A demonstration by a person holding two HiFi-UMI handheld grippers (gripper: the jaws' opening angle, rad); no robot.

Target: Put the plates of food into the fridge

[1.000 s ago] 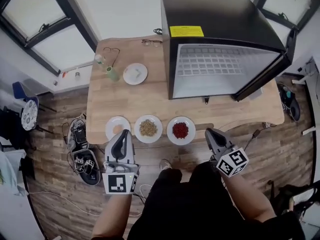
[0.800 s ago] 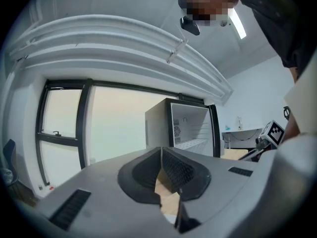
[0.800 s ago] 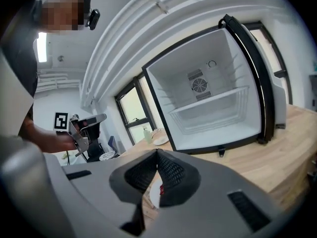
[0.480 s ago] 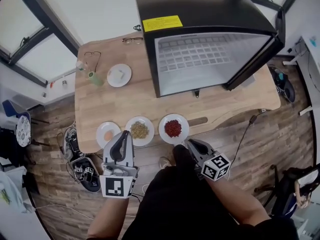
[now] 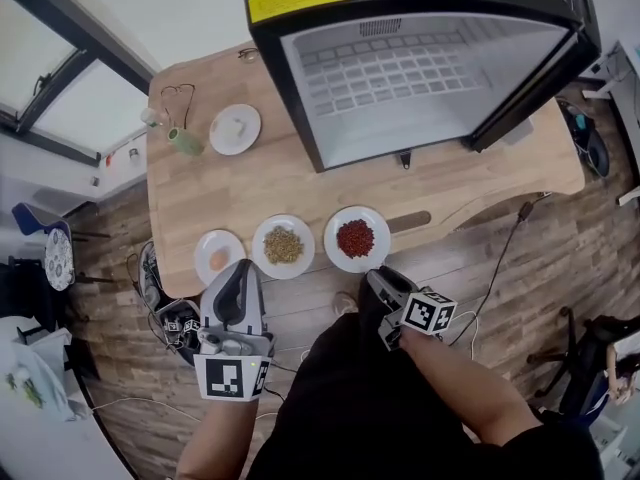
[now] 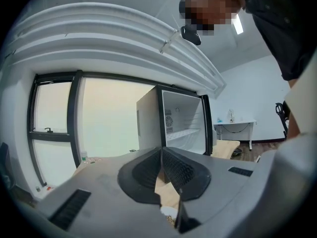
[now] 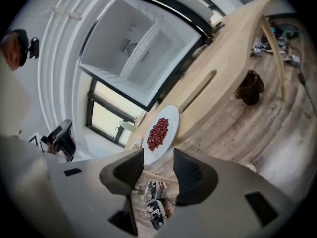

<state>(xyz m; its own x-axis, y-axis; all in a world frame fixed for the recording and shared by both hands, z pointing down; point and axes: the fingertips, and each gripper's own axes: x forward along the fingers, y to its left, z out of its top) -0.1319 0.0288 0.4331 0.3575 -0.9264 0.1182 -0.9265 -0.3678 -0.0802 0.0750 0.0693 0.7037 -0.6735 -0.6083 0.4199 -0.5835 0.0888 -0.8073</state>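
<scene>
Three plates of food stand in a row along the wooden table's (image 5: 260,183) near edge: one with orange food (image 5: 219,256), one with brown grains (image 5: 283,245), one with red food (image 5: 355,238). The black fridge (image 5: 430,78) stands open at the back right, its white inside bare. My right gripper (image 5: 375,281) hangs just below the table edge in front of the red-food plate (image 7: 158,132). Its jaws have just been opening and stand open (image 7: 158,158) with nothing between them. My left gripper (image 5: 243,270) is shut and empty (image 6: 161,152), below the edge between the orange and grain plates.
A fourth white plate (image 5: 235,128), a green cup (image 5: 186,141) and glasses (image 5: 178,93) lie at the table's back left. Shoes (image 5: 178,324) sit on the wood floor under the left edge. A cable (image 5: 508,243) hangs off the table at the right.
My right gripper has dropped, rolled and swung left to the red-food plate, and its jaws have parted. The left gripper has sunk slightly. The fridge fills more of the head view.
</scene>
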